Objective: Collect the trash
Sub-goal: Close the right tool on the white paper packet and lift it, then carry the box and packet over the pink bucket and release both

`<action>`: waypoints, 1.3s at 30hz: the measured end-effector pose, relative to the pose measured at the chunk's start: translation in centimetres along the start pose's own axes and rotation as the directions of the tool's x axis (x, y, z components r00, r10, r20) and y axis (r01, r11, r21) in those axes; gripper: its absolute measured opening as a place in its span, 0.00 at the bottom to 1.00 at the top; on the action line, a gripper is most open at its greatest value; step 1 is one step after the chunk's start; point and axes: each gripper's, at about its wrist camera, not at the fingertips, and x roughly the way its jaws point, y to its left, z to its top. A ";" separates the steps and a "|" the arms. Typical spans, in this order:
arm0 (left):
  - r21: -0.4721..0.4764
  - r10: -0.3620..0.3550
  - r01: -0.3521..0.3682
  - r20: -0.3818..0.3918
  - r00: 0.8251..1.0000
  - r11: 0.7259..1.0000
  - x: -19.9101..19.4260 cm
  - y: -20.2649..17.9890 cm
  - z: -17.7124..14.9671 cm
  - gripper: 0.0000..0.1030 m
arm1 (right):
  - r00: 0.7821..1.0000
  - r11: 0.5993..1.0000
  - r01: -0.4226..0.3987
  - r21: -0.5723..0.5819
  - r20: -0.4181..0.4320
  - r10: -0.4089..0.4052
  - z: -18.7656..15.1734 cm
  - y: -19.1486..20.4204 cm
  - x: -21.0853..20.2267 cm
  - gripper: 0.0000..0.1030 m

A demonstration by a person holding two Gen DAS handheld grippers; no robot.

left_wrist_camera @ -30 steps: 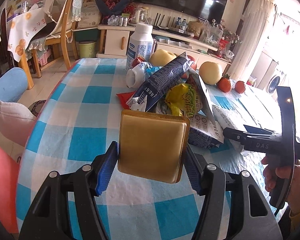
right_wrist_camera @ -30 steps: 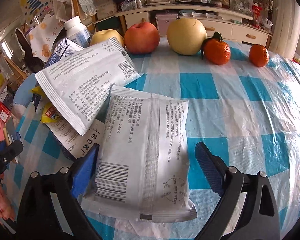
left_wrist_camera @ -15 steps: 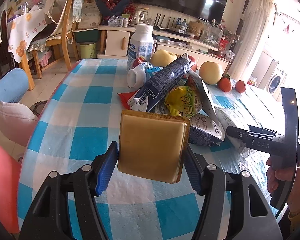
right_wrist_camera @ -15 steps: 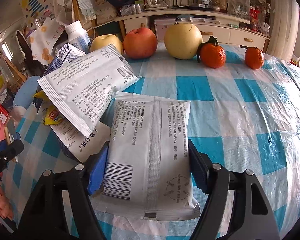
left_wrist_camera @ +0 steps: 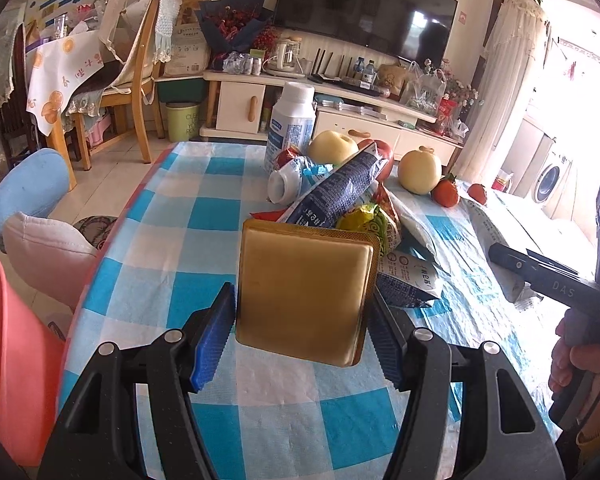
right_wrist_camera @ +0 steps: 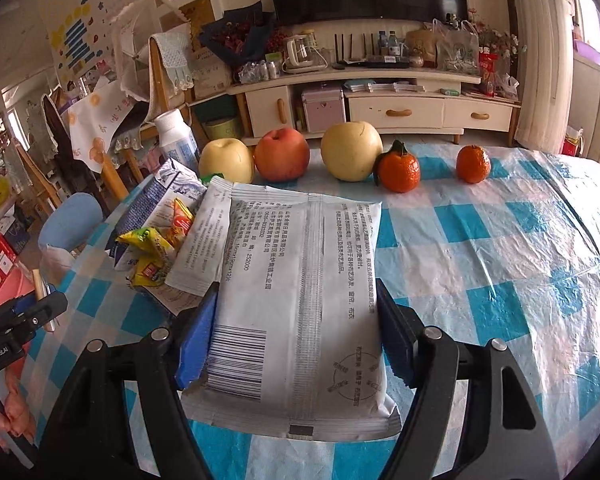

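The left gripper (left_wrist_camera: 302, 334) is clamped on a flat gold-coloured packet (left_wrist_camera: 305, 294), its blue pads (left_wrist_camera: 212, 338) pressed to both side edges. The packet stands upright at the centre of the left wrist view, above the blue-and-white checked tablecloth (left_wrist_camera: 172, 240). Just behind it, toward upper centre, lies a heap of trash: a dark blue printed carton (left_wrist_camera: 336, 196) leaning over a yellow snack wrapper (left_wrist_camera: 364, 220), a tipped white bottle (left_wrist_camera: 286, 184), and a tall white bottle (left_wrist_camera: 290, 126) standing farther back.

The right gripper (right_wrist_camera: 296, 338) is closed on a white printed pouch (right_wrist_camera: 300, 304) with a barcode at its lower left, filling the centre of the right wrist view; both pads bear on its long edges. To its left a second white pouch (right_wrist_camera: 204, 248) overlaps the yellow snack wrapper (right_wrist_camera: 148, 246) and the dark blue printed carton (right_wrist_camera: 148, 204). Across the upper middle of that frame, well behind the pouch, stands a row of fruit: a yellow apple (right_wrist_camera: 226, 160), a red apple (right_wrist_camera: 282, 154), a pale pear (right_wrist_camera: 351, 150) and two tangerines (right_wrist_camera: 398, 168). At the right edge of the left wrist view the right gripper's black body appears, held in the person's hand (left_wrist_camera: 576, 360).
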 end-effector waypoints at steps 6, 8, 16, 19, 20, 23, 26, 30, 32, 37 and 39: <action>-0.042 0.030 -0.028 0.046 0.998 0.999 -1.7 1.4 0.3 0.62 | 0.996 0.997 -0.069 -0.039 0.045 0.071 0.5 2.8 -2.3 0.71; -0.053 0.052 -0.049 0.064 0.997 0.997 -2.4 1.9 0.4 0.62 | 0.994 0.994 -0.101 -0.050 0.046 0.104 0.6 4.2 -2.8 0.71; -0.166 0.188 -0.167 0.123 0.974 0.972 -5.3 5.6 0.7 0.62 | 0.968 0.958 -0.249 -0.144 0.006 0.252 0.1 12.7 -3.1 0.71; -0.230 0.243 -0.207 0.140 0.960 0.951 -6.9 7.9 0.8 0.62 | 0.950 0.935 -0.309 -0.173 -0.009 0.312 -0.2 16.4 -3.0 0.71; -0.256 0.258 -0.215 0.145 0.955 0.942 -7.5 8.8 0.8 0.62 | 0.943 0.926 -0.329 -0.184 -0.015 0.332 -0.1 17.7 -3.0 0.71; -0.343 0.324 -0.260 0.144 0.935 0.903 -9.2 12.1 0.6 0.62 | 0.921 0.894 -0.386 -0.228 -0.038 0.388 -0.1 21.6 -2.8 0.71; -0.421 0.408 -0.326 0.119 0.905 0.847 -10.8 15.7 0.0 0.62 | 0.899 0.854 -0.432 -0.290 -0.063 0.434 -0.1 26.0 -2.7 0.71; -0.517 0.496 -0.400 0.056 0.866 0.757 -12.4 20.7 -1.3 0.62 | 0.872 0.807 -0.481 -0.341 -0.095 0.480 -0.3 31.2 -2.3 0.71; -0.563 0.524 -0.430 0.006 0.852 0.705 -12.9 23.2 -2.1 0.62 | 0.861 0.786 -0.499 -0.364 -0.112 0.495 -0.5 33.8 -2.0 0.71; -0.638 0.565 -0.472 -0.070 0.822 0.609 -13.9 27.0 -3.5 0.63 | 0.840 0.736 -0.534 -0.416 -0.157 0.520 -1.6 38.8 -0.9 0.71; -0.659 0.580 -0.492 -0.104 0.808 0.568 -14.1 28.2 -4.2 0.63 | 0.832 0.724 -0.546 -0.422 -0.172 0.527 -2.1 40.1 -0.2 0.71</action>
